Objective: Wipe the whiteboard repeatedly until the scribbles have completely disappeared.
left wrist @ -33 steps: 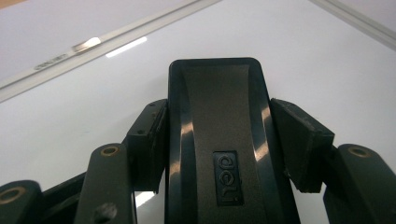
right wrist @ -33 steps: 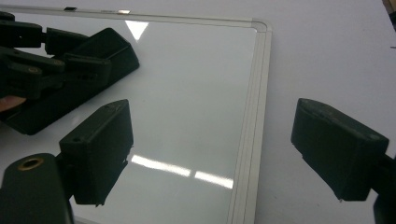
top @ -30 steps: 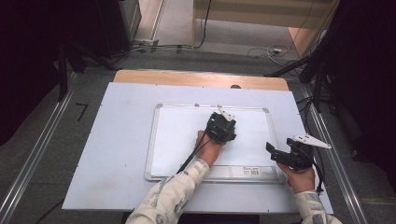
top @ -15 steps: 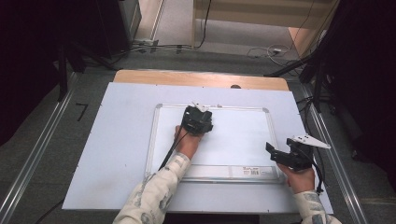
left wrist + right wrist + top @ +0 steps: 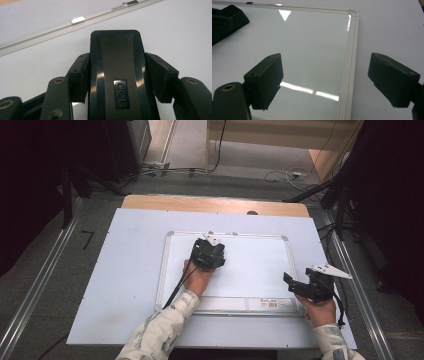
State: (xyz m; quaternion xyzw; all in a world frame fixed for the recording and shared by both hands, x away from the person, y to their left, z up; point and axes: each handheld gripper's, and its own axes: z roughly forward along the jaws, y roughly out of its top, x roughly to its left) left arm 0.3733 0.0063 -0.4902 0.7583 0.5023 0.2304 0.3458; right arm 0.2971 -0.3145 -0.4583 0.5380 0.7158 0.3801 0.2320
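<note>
On the pale table (image 5: pixel 125 270), an eraser (image 5: pixel 117 75) is clamped against the whiteboard (image 5: pixel 250 270) by the left gripper (image 5: pixel 207 255); the right gripper (image 5: pixel 324 80) is held spread at the board's edge.

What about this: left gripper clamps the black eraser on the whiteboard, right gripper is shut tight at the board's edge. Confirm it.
One thing is wrong: the right gripper is open, not shut. The right gripper view shows its jaws wide apart with the whiteboard frame between them, untouched. The rest holds: the left gripper clamps the black eraser on the board.
</note>
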